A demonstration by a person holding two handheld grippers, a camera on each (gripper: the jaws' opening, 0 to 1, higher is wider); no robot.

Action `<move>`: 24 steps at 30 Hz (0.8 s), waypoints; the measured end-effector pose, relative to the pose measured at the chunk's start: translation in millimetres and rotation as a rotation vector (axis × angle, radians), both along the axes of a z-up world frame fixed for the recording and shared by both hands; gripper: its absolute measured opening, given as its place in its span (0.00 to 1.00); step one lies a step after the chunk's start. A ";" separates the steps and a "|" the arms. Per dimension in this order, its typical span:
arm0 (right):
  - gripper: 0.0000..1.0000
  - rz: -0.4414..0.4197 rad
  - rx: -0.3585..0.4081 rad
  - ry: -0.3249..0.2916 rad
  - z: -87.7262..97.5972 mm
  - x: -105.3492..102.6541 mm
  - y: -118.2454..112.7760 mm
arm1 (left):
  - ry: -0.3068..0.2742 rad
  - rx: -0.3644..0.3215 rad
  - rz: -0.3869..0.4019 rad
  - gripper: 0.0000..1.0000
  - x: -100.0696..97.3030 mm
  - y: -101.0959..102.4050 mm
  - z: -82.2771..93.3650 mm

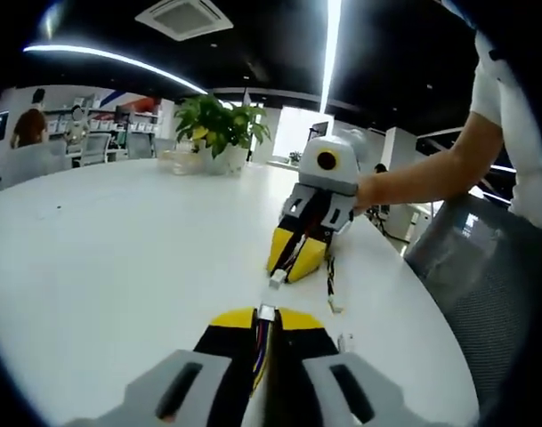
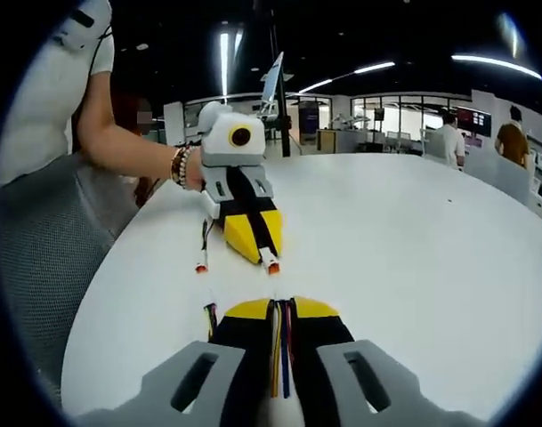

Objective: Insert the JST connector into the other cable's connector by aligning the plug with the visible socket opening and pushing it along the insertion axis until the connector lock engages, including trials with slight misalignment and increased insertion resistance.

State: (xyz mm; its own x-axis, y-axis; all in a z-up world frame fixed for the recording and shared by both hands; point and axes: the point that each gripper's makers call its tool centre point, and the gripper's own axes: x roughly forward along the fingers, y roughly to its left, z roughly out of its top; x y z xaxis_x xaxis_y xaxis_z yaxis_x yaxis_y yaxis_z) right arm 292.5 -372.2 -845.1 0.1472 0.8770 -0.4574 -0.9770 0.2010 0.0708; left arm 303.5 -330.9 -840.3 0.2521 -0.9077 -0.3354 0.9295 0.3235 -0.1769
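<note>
My left gripper (image 1: 266,315) is shut on a cable whose small white connector (image 1: 267,310) sticks out between its yellow tips. Facing it over a short gap is my right gripper (image 1: 295,263), shut on the other cable, with a white connector (image 1: 278,277) at its tip. That cable's loose end (image 1: 334,305) hangs down onto the table. In the right gripper view, my right gripper (image 2: 280,306) pinches coloured wires (image 2: 279,347). The left gripper (image 2: 253,247) opposite holds an orange-tipped connector (image 2: 270,264), and a second orange-tipped cable end (image 2: 201,265) lies to its left.
A round white table (image 1: 119,249) carries a potted plant (image 1: 222,132) at its far side. A grey mesh chair (image 1: 484,267) stands beside the table's edge. A person's forearm (image 2: 137,147) holds the far gripper. People stand in the background office.
</note>
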 end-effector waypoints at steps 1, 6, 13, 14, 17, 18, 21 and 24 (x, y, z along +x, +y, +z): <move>0.05 0.009 -0.006 -0.003 0.5 -1.0 0.4 | -0.005 0.010 -0.002 0.00 0.3 1.2 -0.3; 0.04 0.014 -0.014 -0.001 9.9 0.1 0.4 | -0.017 0.021 -0.036 0.00 -2.6 2.2 8.7; 0.04 0.037 -0.008 -0.045 34.0 1.2 7.7 | -0.086 0.076 -0.103 0.00 -6.9 0.5 29.3; 0.04 0.044 -0.009 -0.061 37.7 1.1 9.9 | -0.092 0.082 -0.110 0.00 -7.9 -0.2 30.7; 0.04 0.067 -0.001 -0.085 45.9 -1.2 18.0 | -0.101 0.089 -0.120 0.00 -9.6 -3.4 32.9; 0.04 0.082 -0.016 -0.092 44.9 -3.4 20.2 | -0.101 0.087 -0.125 0.00 -10.3 -4.4 33.4; 0.04 0.100 -0.059 -0.103 38.4 -5.5 21.0 | -0.106 0.088 -0.137 0.00 -12.7 -6.6 35.0; 0.04 0.104 -0.063 -0.104 37.5 -6.5 19.6 | -0.117 0.101 -0.156 0.00 -15.0 -7.9 37.1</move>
